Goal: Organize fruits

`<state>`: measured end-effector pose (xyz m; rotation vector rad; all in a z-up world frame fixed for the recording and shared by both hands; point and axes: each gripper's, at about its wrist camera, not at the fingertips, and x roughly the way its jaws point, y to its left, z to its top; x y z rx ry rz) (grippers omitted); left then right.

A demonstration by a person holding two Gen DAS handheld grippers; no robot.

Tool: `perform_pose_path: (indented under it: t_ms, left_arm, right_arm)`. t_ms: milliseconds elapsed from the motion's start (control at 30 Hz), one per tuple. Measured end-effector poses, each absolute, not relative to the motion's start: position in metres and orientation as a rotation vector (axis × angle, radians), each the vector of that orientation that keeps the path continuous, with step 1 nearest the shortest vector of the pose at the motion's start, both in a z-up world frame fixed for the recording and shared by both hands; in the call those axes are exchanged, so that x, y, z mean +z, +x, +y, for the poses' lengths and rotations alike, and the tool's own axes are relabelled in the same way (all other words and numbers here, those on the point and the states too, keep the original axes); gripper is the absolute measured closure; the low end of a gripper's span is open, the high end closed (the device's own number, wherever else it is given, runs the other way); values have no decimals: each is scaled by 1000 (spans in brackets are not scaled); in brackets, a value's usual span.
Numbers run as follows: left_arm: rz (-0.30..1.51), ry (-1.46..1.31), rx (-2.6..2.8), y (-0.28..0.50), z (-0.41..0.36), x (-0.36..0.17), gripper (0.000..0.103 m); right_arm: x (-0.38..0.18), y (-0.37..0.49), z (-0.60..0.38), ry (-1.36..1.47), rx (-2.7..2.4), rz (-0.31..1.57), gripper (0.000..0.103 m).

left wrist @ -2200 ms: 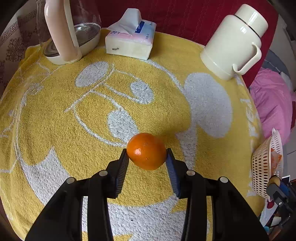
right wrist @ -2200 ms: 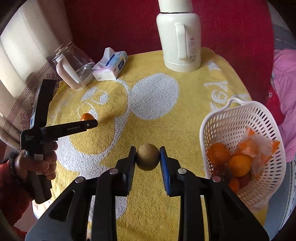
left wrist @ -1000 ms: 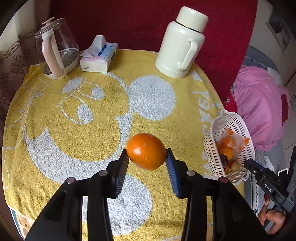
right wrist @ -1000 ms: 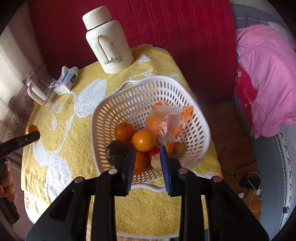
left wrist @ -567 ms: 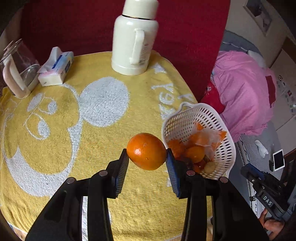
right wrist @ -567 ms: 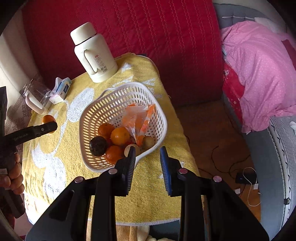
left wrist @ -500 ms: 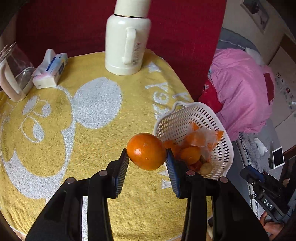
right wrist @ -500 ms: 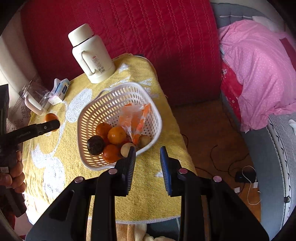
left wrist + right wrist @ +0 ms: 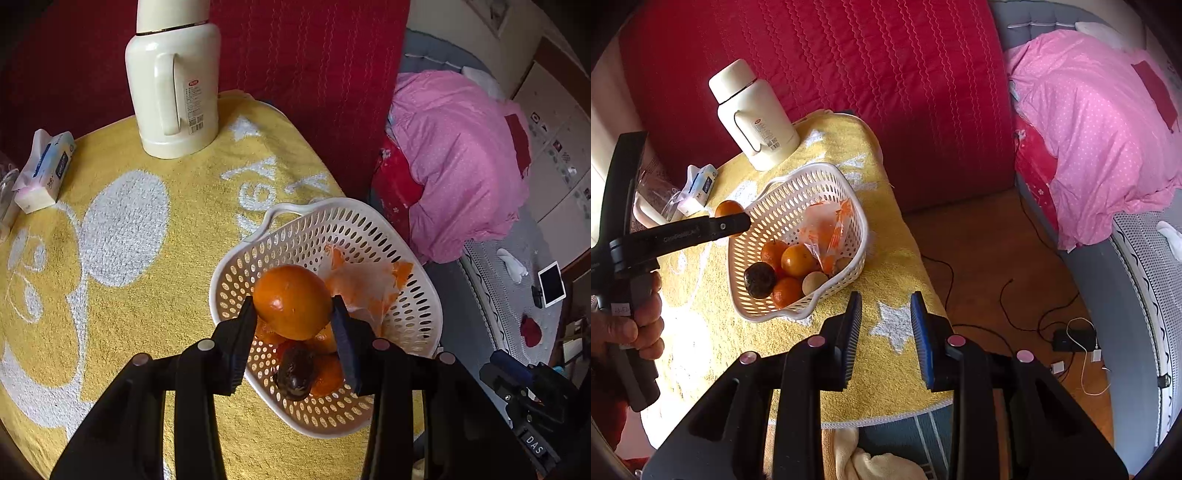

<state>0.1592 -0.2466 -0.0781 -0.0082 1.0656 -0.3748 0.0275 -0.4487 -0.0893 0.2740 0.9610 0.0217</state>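
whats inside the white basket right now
In the white basket: several oranges, a dark round fruit, a pale round fruit and a plastic bag of orange pieces. Anything under the pile or bag is hidden.

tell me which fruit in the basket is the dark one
The round brownish-black fruit at the near-left edge of the white basket, beside the loose oranges. Every other fruit there is orange or pale tan; this one alone is dark and rough-skinned.

glossy smooth orange (image 9: 291, 301), perforated white plastic basket (image 9: 417, 295), rough yellow terry towel (image 9: 155, 280), smooth cream plastic flask (image 9: 173, 81)
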Motion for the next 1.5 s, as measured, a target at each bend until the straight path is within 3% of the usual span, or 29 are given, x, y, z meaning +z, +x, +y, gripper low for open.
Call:
perform_pose_path:
  t_ms: [133, 233, 433, 533, 933, 967, 1033, 1200, 1267, 1400, 1500]
  left_arm:
    - [1068, -13, -368, 163, -245, -79, 60]
    - [1056, -9, -360, 163, -242, -77, 47]
    - [1057, -35, -335, 158, -226, -70, 46]
    - [1047, -31, -305, 153, -217, -65, 37]
    - [993, -2, -186, 124, -184, -40, 36]
    - [983, 6, -179, 121, -183, -37, 30]
    - [951, 16, -164, 113, -180, -30, 21]
    - [901, 35, -145, 98, -176, -10, 20]
    - [881, 38, -131, 91, -173, -2, 11]
    - [836, 39, -116, 78, -169, 14, 11]
    - [805, 55, -89, 68, -168, 24, 11]
  right_arm:
    - [-91, 26, -449, 276, 28, 964, 75]
    - [-92, 26, -447, 277, 35, 966, 75]
    - [-92, 29, -438, 269, 62, 968, 75]
    - [-91, 30, -431, 262, 80, 970, 75]
    - [-77, 31, -404, 226, 141, 938, 74]
    - [-75, 30, -402, 224, 144, 935, 72]
    - [-71, 29, -400, 218, 144, 920, 52]
    - [-62, 26, -395, 206, 153, 893, 51]
    - [-59, 25, -393, 205, 155, 883, 44]
    - [-52, 22, -387, 194, 160, 858, 39]
    - [-46, 20, -385, 188, 163, 841, 29]
